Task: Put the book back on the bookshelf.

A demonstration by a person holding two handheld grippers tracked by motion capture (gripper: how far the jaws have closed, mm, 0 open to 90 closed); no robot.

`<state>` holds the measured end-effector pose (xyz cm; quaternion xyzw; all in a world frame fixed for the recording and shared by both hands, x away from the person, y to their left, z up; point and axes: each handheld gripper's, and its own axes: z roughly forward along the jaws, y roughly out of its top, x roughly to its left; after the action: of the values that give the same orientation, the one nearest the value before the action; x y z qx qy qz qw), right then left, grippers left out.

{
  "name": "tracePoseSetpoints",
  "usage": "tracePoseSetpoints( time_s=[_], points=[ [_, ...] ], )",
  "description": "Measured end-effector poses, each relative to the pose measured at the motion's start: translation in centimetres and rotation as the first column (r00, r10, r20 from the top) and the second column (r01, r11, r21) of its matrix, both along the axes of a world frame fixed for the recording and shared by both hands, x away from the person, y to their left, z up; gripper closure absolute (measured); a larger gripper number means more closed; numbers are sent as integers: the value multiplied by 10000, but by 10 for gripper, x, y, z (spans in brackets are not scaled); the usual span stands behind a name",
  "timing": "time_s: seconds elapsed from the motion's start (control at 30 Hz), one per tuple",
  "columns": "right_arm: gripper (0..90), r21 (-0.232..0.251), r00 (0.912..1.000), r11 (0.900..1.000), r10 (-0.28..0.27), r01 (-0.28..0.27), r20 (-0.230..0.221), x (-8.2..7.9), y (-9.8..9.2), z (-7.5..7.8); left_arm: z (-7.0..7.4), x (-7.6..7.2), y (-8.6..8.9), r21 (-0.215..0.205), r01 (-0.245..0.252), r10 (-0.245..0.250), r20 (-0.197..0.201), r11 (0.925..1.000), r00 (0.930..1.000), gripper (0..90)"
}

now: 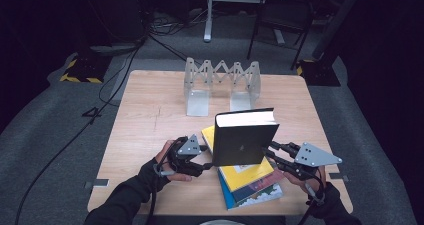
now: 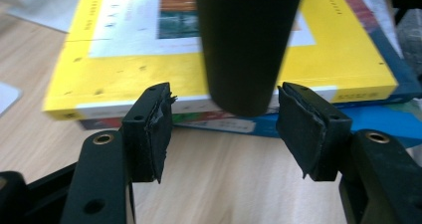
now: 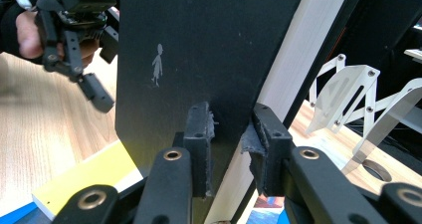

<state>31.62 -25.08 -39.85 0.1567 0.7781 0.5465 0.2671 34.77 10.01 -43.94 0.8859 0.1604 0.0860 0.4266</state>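
Note:
A black hardcover book (image 1: 244, 140) stands upright on a flat stack topped by a yellow book (image 1: 245, 172). My right gripper (image 1: 270, 152) is shut on the black book's lower right corner; in the right gripper view its pads (image 3: 201, 129) clamp the cover and page block of the black book (image 3: 199, 45). At the book's left side my left gripper (image 1: 202, 157) is open and low over the table. In the left gripper view the dark spine (image 2: 246, 45) hangs between and just beyond the jaws (image 2: 224, 119), with a gap on both sides, in front of the yellow book (image 2: 124, 79).
A pale metal expanding book rack (image 1: 222, 80) stands at the back of the wooden table (image 1: 150, 115), also seen as the rack (image 3: 348, 99) in the right gripper view. A blue book (image 1: 230, 195) lies at the bottom of the stack. Cables and chair legs lie on the floor beyond.

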Motion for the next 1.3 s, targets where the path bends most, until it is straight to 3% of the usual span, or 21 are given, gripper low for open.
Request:
tracePoseSetpoints(
  time_s=[0.1, 0.2, 0.33, 0.47, 0.6, 0.73, 0.87, 0.97, 1.1, 1.2, 1.3],
  points=[
    [711, 19, 10000, 10000, 38, -38, -8, 0, 0, -1, 2, 0, -8, -590, 28, -34, -106, 9983, 9999, 392],
    [710, -2, 10000, 10000, 47, -47, 2, 0, 0, -1, 5, 0, -17, -1063, -39, 43, 37, 9943, 10000, 392],
    [706, -53, 10000, 10000, 41, -41, 48, 0, 0, -1, 9, 3, -25, -1298, -80, 114, 254, 9915, 9996, 390],
    [701, -111, 10000, 9999, -2, 3, 96, 0, 1, 0, 19, 7, -26, -1903, 20, 62, 424, 9817, 9991, 415],
    [697, -101, 10000, 9999, -10, 11, 76, 0, 1, -1, 25, 9, -28, -2015, 83, 34, 581, 9794, 9983, 402],
    [692, -166, 10000, 9999, 2, -1, 75, 1, 1, 0, 39, 11, -30, -2687, 271, -76, 731, 9628, 9973, 402],
    [687, -283, 9999, 9996, -64, 68, 150, 1, 1, 0, 47, 13, -33, -2818, 326, -47, 991, 9589, 9951, 395],
    [688, -322, 9999, 9994, -80, 84, 130, 1, 1, 0, 58, 15, -34, -3244, 490, -130, 1121, 9446, 9936, 388],
    [688, -332, 9999, 9994, -77, 80, 96, 1, 1, 0, 65, 15, -39, -3202, 529, -98, 1347, 9459, 9908, 379],
    [687, -311, 10000, 9995, -36, 38, 67, 2, 1, -1, 69, 16, -41, -3453, 620, -173, 1310, 9364, 9912, 383],
    [685, -324, 9999, 9995, -65, 67, 77, 2, 1, -1, 71, 19, -41, -3455, 816, -412, 1227, 9349, 9916, 401]
  ],
)
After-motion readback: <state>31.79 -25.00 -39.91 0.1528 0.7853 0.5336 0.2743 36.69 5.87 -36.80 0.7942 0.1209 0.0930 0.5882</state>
